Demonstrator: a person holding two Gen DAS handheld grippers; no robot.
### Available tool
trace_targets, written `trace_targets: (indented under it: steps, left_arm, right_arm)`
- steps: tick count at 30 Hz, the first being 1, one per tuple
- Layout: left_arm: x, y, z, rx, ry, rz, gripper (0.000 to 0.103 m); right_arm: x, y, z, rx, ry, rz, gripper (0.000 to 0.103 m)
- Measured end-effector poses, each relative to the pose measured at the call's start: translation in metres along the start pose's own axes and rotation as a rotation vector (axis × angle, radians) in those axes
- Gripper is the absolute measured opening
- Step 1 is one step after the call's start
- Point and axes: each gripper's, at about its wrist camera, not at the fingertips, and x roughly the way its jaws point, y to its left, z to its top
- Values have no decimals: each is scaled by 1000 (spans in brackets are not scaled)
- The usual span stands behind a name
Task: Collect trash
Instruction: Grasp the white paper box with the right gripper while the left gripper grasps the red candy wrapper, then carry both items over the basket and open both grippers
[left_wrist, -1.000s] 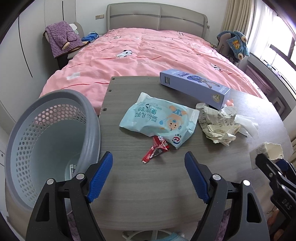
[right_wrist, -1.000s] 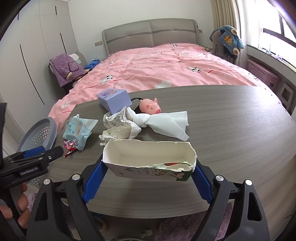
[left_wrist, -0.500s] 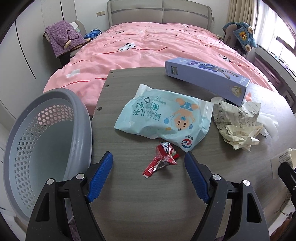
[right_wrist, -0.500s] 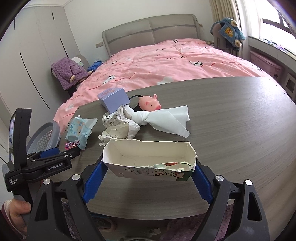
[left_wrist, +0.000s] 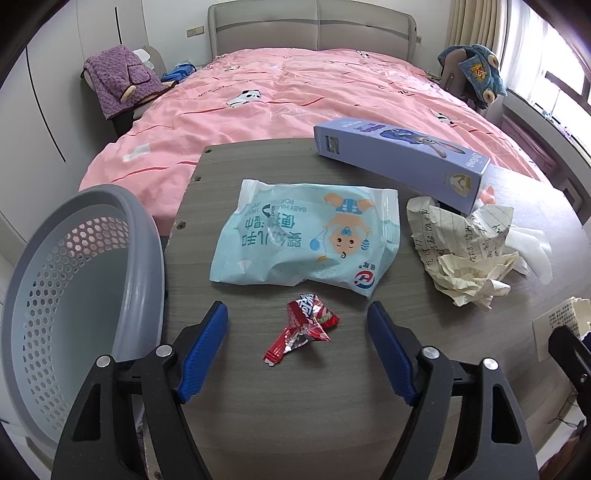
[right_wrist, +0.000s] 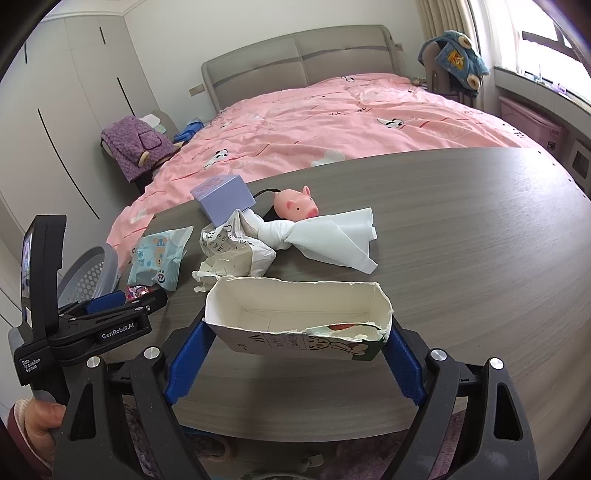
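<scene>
In the left wrist view my left gripper (left_wrist: 297, 341) is open, its blue fingers on either side of a red candy wrapper (left_wrist: 301, 330) on the wooden table (left_wrist: 295, 417). Beyond it lie a light blue wet-wipe pack (left_wrist: 310, 240) and crumpled paper (left_wrist: 469, 251). A grey perforated basket (left_wrist: 74, 295) stands left of the table. In the right wrist view my right gripper (right_wrist: 291, 354) is shut on a torn white carton (right_wrist: 295, 317), held above the table's near edge. The left gripper (right_wrist: 110, 314) shows at its left.
A purple box (left_wrist: 399, 158) lies at the table's back, with a pink toy pig (right_wrist: 295, 206) and a white tissue (right_wrist: 332, 240) beside it. A bed with a pink cover (left_wrist: 295, 96) stands behind the table. The basket also shows in the right wrist view (right_wrist: 88, 277).
My left gripper has moved forward over the table until the red wrapper lies between its fingers. The right gripper has held the carton nearly still.
</scene>
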Motion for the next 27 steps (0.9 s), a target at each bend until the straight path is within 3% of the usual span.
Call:
trace_targets:
  steps: [7,16,27]
  left_arm:
    - [-5,0,-6,9,4,-23,24]
    - [-24,7,-18,0,-5,-60,22]
    - [-78,39,-20,-40,-118,-32,22]
  right_arm:
    - [-1,2,1,-5,-4,0,83]
    - [-8,13,1,-29,-8,-7,83]
    - [-14,55,4,-111,-13,29,83]
